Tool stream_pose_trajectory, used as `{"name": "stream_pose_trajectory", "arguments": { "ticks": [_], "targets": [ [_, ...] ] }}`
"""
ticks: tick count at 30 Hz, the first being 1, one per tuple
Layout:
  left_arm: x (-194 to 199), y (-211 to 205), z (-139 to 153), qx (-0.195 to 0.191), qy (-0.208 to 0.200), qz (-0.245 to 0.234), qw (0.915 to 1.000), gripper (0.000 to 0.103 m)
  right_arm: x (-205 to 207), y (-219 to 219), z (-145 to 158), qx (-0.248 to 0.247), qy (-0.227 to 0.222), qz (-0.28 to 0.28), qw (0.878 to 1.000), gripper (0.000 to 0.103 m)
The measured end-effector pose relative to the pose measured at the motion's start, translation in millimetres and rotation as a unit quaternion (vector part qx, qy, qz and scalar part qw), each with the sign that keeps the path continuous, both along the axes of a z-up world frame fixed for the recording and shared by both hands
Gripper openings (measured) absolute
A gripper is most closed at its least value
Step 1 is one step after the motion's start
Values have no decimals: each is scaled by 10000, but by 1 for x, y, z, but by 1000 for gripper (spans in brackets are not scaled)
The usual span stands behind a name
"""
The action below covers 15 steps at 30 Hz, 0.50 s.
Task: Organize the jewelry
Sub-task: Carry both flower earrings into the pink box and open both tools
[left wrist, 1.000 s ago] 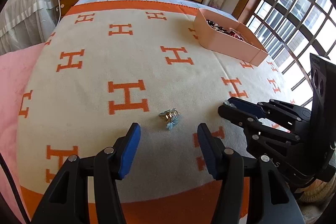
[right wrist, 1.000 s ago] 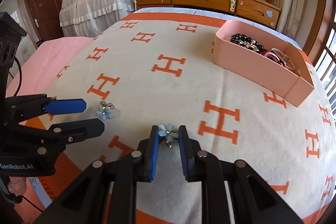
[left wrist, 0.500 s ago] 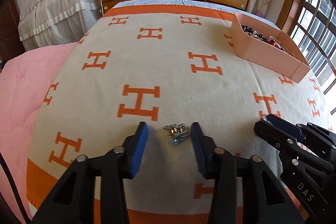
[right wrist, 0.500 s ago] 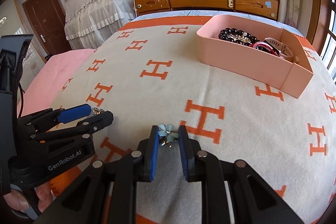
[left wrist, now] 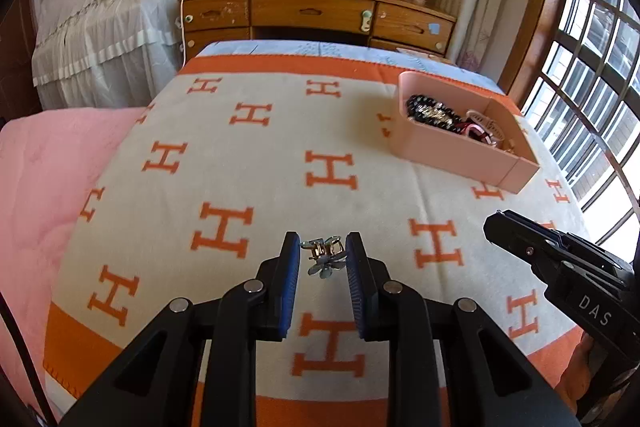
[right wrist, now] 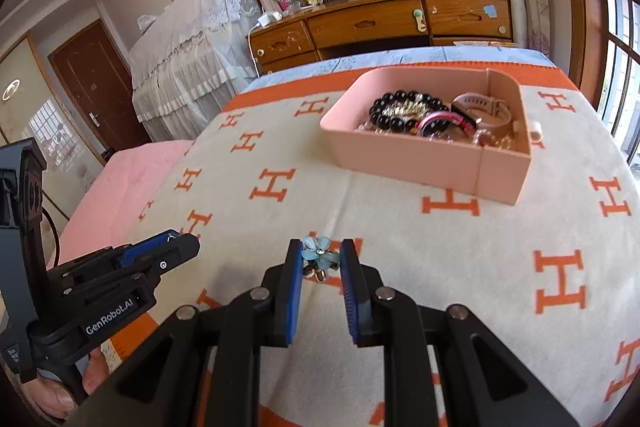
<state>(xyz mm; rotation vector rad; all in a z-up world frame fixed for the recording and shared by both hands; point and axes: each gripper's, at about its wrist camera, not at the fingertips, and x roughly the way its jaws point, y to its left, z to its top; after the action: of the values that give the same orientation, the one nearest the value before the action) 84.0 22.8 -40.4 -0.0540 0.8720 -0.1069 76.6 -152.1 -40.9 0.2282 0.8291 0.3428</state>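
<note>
The left gripper (left wrist: 322,254) is closing its blue pads on a small flower clip (left wrist: 324,257), held above the blanket (left wrist: 256,163), upside down with its metal clasp uppermost. To its right, the right gripper (right wrist: 320,259) grips a second blue flower clip (right wrist: 317,255), petals up. Farther right, the pink box (right wrist: 404,159) sits on the blanket, holding a black bead bracelet (right wrist: 394,111) and a pink watch (right wrist: 486,107).
</note>
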Motion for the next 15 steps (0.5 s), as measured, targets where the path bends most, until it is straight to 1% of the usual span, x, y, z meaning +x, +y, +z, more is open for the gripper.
{"name": "stream_pose_trajectory", "arguments": {
  "ticks": [6,9,11,13,15],
  "targets": [
    [31,-37,59,-122,-338,-502,9981,21,17,-47,52,333,-303,-330,9984,18],
    [58,-59,82,-327,-311,-827,9956,21,36,-72,80,423,-430,-563,9966,18],
    [79,-76,93,-493,-297,-1105,9922,21,51,-87,96,408,-495,-731,9953,18],
    [100,-93,101,-606,-358,-1306,9889,21,68,-99,104,419,-459,-907,9939,19],
    [122,-109,101,-775,-323,-1404,9865,21,88,-108,102,430,-290,-999,9936,19]
  ]
}}
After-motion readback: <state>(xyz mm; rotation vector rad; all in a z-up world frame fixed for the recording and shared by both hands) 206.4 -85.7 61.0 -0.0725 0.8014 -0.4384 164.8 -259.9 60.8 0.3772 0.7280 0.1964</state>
